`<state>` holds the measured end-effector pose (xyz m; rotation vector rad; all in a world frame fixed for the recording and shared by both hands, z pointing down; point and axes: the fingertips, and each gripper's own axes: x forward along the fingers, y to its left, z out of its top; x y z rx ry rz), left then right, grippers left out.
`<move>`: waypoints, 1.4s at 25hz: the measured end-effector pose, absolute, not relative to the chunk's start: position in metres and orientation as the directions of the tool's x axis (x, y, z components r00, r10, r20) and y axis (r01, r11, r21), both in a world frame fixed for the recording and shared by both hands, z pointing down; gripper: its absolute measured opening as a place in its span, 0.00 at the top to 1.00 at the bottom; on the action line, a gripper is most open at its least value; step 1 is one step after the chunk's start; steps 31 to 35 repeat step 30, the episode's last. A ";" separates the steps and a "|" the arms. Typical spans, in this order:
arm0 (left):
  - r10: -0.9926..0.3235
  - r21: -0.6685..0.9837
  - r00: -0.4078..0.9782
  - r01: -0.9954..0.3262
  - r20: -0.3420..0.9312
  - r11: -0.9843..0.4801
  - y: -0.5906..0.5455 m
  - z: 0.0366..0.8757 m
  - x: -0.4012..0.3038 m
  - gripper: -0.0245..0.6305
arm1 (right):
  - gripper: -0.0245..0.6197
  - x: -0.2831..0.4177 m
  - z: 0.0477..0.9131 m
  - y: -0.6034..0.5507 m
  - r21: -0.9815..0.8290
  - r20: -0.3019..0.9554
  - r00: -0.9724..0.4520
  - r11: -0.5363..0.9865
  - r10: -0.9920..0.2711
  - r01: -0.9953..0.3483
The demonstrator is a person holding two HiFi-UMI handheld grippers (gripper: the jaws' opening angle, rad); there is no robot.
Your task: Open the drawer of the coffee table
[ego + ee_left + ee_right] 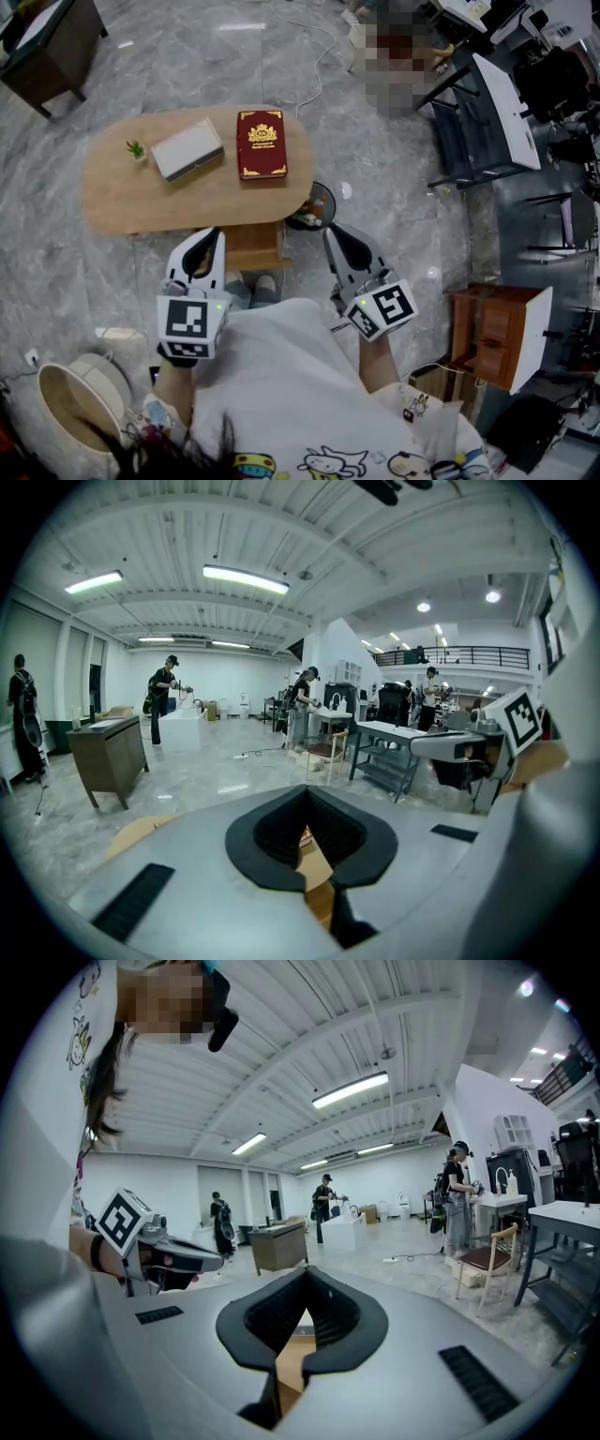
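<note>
The oval wooden coffee table (122, 197) lies ahead of me in the head view. A wooden drawer block (253, 247) shows under its near edge; its front is hidden from above. My left gripper (208, 234) hovers just short of that block, shut and holding nothing. My right gripper (334, 234) hangs to the right of the table's end, also shut and empty. In the left gripper view the jaws (307, 803) meet with wood behind them. In the right gripper view the jaws (307, 1281) are closed too.
On the table lie a red book (262, 143), a grey box (187, 148) and a small plant (137, 149). A round dish (311, 211) sits by the table's right end. A wooden cabinet (497, 333) stands at the right, a woven basket (75, 412) at the lower left.
</note>
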<state>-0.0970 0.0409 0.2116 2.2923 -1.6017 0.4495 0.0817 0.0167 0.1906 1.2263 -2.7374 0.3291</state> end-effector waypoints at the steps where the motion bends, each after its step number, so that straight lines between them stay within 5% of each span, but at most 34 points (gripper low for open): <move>1: -0.846 0.070 0.325 -0.942 0.423 -0.327 0.041 0.211 -0.097 0.96 | 0.96 0.082 0.191 0.017 -0.147 0.202 -0.663 0.647 -0.721 -0.748; 35: -0.869 0.016 0.308 -0.945 0.386 -0.328 0.051 0.205 -0.109 0.96 | 0.96 0.086 0.196 0.032 -0.119 0.234 -0.664 0.657 -0.710 -0.744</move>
